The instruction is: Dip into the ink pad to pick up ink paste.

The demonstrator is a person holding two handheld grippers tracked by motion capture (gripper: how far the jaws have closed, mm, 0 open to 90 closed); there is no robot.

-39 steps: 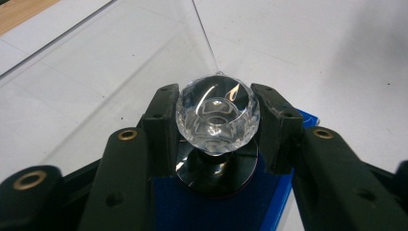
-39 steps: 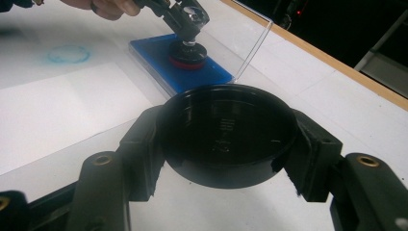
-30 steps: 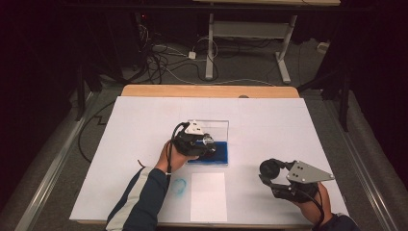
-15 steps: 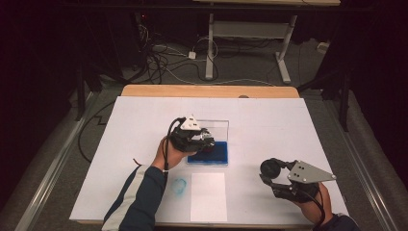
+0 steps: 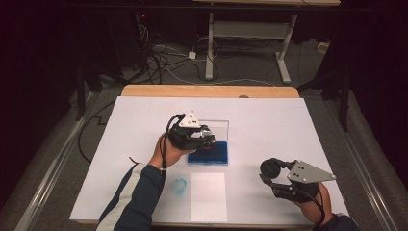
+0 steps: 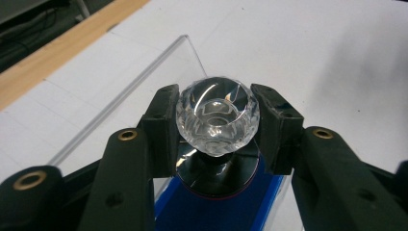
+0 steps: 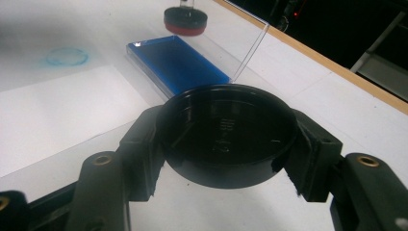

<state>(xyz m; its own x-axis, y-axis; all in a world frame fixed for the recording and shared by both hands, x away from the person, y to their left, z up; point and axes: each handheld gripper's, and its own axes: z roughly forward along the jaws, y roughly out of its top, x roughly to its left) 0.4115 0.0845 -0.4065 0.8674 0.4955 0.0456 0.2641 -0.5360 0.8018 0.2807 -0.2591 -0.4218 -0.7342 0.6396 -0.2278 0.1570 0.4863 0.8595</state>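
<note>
My left gripper (image 5: 207, 139) is shut on the clear faceted knob (image 6: 217, 113) of a round stamp. The stamp's black base (image 6: 216, 175) hangs just over the blue ink pad (image 5: 209, 153), whose clear lid (image 5: 217, 126) stands open behind it. The right gripper view shows that stamp (image 7: 185, 19) with a red underside, above the far end of the pad (image 7: 175, 65). My right gripper (image 5: 272, 171) rests near the front right and is shut on a round black cap (image 7: 226, 120), hollow side up.
A white sheet of paper (image 5: 208, 195) lies at the front, just before the ink pad. Left of it is a blue ring mark (image 5: 179, 185) on the white table cover. The wooden table edge (image 5: 207, 90) runs along the far side.
My left gripper has risen slightly with the stamp, lifting it off the ink pad. The right gripper and its cap have stayed still.
</note>
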